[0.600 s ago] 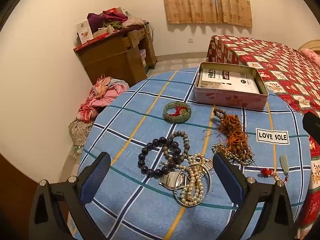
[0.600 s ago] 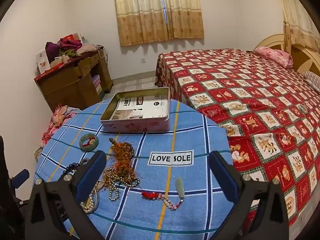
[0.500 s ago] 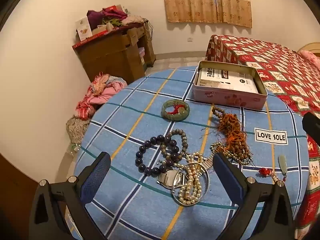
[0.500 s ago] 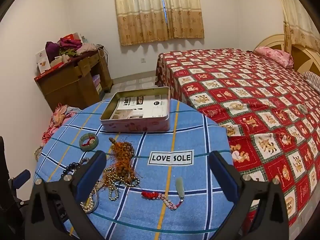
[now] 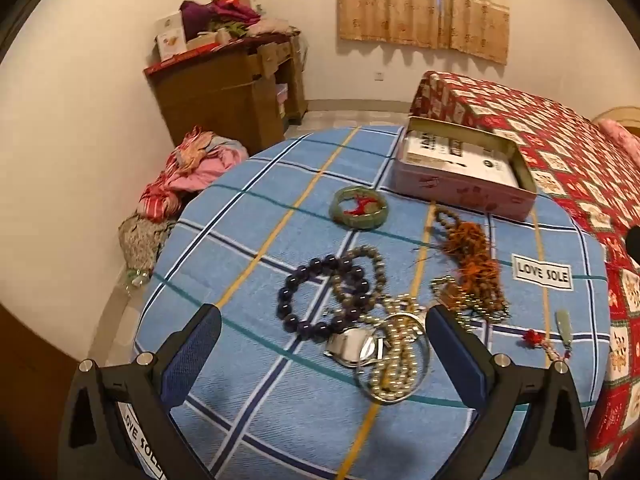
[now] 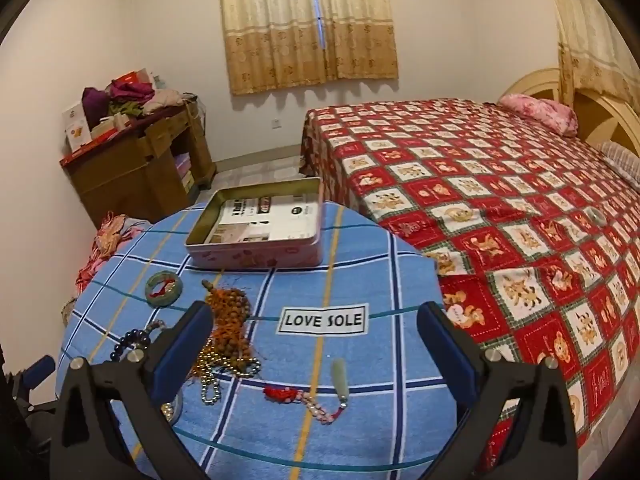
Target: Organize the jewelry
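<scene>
A: What frames the foreground of the right wrist view?
B: The right gripper (image 6: 314,334), jaws spread wide and holding nothing, above a round table under a blue plaid cloth (image 6: 380,412) labelled "LOVE SOLE" (image 6: 322,319).

A: Which jewelry lies between the fingers?
B: A red-tasselled bead strand with a pale green pendant (image 6: 316,390). Beside the left finger lie brown prayer beads with orange cord (image 6: 232,320) touching a gold bead chain (image 6: 208,376).

A: And farther back?
B: A green bangle (image 6: 163,288) to the left, and an open tin box (image 6: 258,226) near the table's far edge. Dark purple beads (image 6: 130,340) show at far left.
</scene>
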Demonstrator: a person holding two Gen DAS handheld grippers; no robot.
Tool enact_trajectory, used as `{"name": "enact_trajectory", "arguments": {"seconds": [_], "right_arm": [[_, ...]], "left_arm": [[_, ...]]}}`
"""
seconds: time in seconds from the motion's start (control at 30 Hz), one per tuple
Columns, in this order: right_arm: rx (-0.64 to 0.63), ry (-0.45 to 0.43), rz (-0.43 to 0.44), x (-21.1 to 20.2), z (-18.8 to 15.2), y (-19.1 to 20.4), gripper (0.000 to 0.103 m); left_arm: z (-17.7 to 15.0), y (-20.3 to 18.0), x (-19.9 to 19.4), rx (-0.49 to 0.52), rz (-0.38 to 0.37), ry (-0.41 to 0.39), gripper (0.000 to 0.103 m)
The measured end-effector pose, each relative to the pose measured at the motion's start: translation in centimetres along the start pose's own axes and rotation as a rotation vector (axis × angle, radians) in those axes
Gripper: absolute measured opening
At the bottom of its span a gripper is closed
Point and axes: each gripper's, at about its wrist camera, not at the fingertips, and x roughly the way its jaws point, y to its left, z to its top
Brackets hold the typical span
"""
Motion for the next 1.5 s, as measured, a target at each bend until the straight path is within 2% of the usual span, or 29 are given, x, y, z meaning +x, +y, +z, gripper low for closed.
{"name": "enact_trajectory", "arguments": {"seconds": [0.1, 0.37, 0.8, 1.5], "right_arm": [[0.003, 0.013, 0.004, 0.2, -0.1, -0.5, 0.103], [-0.025, 0.01, 0.009, 0.1, -0.3, 0.3, 0.103], [-0.027, 0.026, 0.013, 0.5, -0.6, 0.5, 0.103], [-0.036, 0.043, 0.018, 0.8, -0.8, 1.1, 0.103]], "left_arm": [[-0.1, 0.4, 0.1, -0.012, -0.001, 0.0, 0.102], [0.0, -1.4, -0.5, 0.039, 0.003, -0.013, 0.102], [-0.1, -2.2, -0.4, 0.066, 0.006, -0.017, 0.102], [0.0, -2.1, -0.8, 0.068, 0.006, -0.038, 0.102]]}}
